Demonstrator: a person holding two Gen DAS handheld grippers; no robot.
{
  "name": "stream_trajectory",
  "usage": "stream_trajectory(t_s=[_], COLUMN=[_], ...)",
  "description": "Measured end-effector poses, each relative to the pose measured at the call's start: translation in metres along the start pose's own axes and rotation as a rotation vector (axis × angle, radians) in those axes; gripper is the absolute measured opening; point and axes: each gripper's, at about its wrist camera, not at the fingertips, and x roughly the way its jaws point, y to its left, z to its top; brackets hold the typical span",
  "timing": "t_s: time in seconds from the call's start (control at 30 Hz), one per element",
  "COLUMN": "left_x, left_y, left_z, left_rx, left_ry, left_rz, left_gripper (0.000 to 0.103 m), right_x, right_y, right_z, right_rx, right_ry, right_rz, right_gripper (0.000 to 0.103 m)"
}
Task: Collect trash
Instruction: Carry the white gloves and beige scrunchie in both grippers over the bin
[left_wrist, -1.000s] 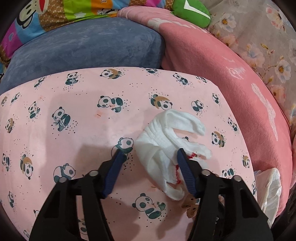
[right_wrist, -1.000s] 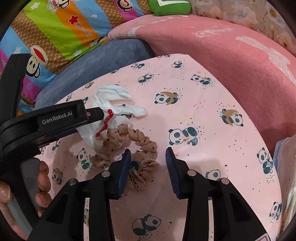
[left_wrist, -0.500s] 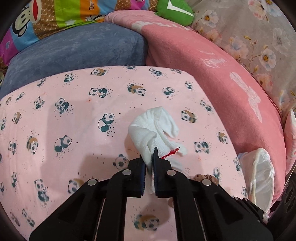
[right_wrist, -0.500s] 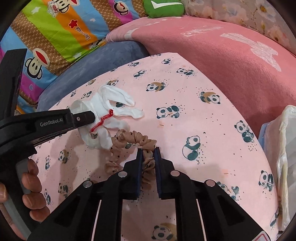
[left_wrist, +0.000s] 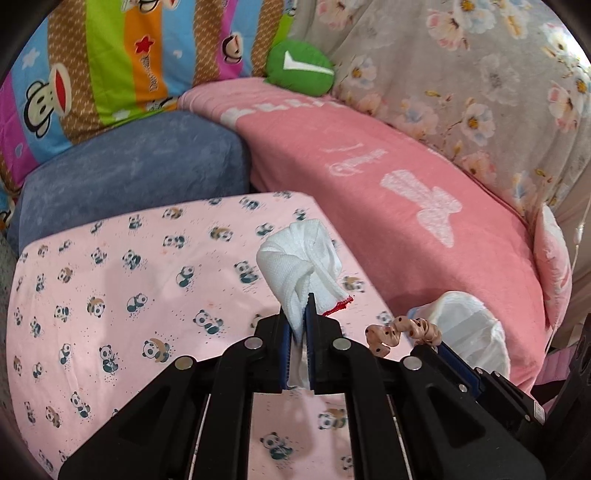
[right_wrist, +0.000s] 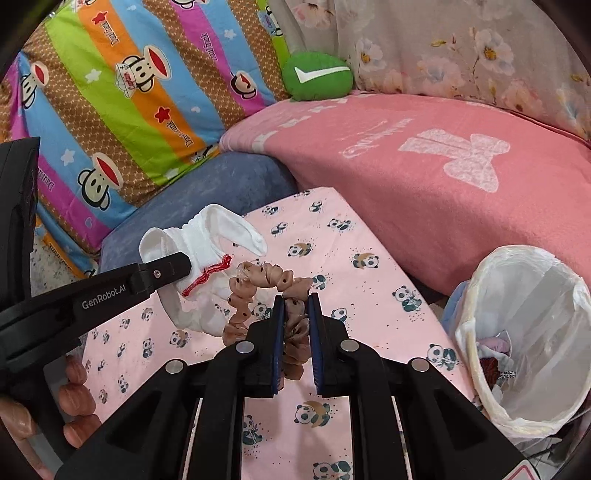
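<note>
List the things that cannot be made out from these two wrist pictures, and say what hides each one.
- Bin bag contents: right wrist view, only a dark red scrap and pale bits show; the bag's wall hides the rest.
- White glove lower end: left wrist view, hidden between the left gripper jaws.
- Scrunchie lower loop: right wrist view, hidden behind the right gripper.
- Person's hand: right wrist view, cut off by the picture's edge.

White glove (left_wrist: 301, 258), red-stitched cuff; tan scrunchie (right_wrist: 280, 291), dark dots; pink panda-print sheet (left_wrist: 122, 295); far green cushion (left_wrist: 301, 68), white tick.
</note>
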Motion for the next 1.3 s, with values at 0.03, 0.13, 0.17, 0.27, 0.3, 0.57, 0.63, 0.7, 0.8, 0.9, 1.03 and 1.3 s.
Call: stream_trajectory(t_s=[0.03, 0.13, 0.17, 0.27, 0.3, 0.57, 0.63, 0.7, 0.8, 0.9, 1.03, 1.3], left_x=[-0.006, -0.019, -0.024, -0.035, -0.038, -0.052, -0.053, -0.053, -0.051, -0.048, -0.043, -0.031], left_y=[-0.006, -0.022, -0.027, -0.044, -0.05, -0.095, -0.107, -0.118, -0.133, -0.149, -0.169, -0.202], left_z=[0.001, 0.003, 0.001, 0.002, 0.002, -0.006, -0.009, -0.01, -0.014, -0.017, -0.021, -0.032], left_rx=[0.009, 0.033, 0.041, 0.07, 0.079, 0.151, 0.171, 0.186, 0.213, 0.239, 0.27, 0.325], left_ry=[-0.011, -0.04, -0.047, -0.071, -0.077, -0.097, -0.096, -0.094, -0.088, -0.079, -0.061, -0.026], left_rz=[-0.005, -0.023, -0.029, -0.046, -0.053, -0.101, -0.112, -0.122, -0.138, -0.153, -0.175, -0.207], left_gripper=[0.006, 0.007, 0.007, 0.007, 0.007, 0.007, 0.007, 0.007, 0.007, 0.007, 0.007, 0.007], right_x=[-0.01, -0.035, -0.045, -0.065, -0.072, -0.123, -0.131, -0.143, -0.153, -0.163, -0.174, -0.186], right_y=[-0.003, -0.012, -0.017, -0.026, -0.029, -0.066, -0.074, -0.087, -0.098, -0.115, -0.14, -0.176], right_z=[0.002, 0.008, 0.01, 0.013, 0.014, 0.018, 0.018, 0.016, 0.015, 0.013, 0.009, 0.003], right_rx=[0.004, 0.017, 0.022, 0.033, 0.039, 0.089, 0.099, 0.118, 0.136, 0.161, 0.194, 0.248], right_ry=[-0.017, -0.056, -0.072, -0.104, -0.116, -0.196, -0.208, -0.224, -0.237, -0.252, -0.265, -0.271], right_rz=[0.0, -0.002, -0.004, -0.009, -0.011, -0.044, -0.054, -0.069, -0.082, -0.098, -0.119, -0.16], right_gripper=[0.014, 0.014, 0.014, 0.014, 0.014, 0.014, 0.014, 0.014, 0.014, 0.014, 0.014, 0.014])
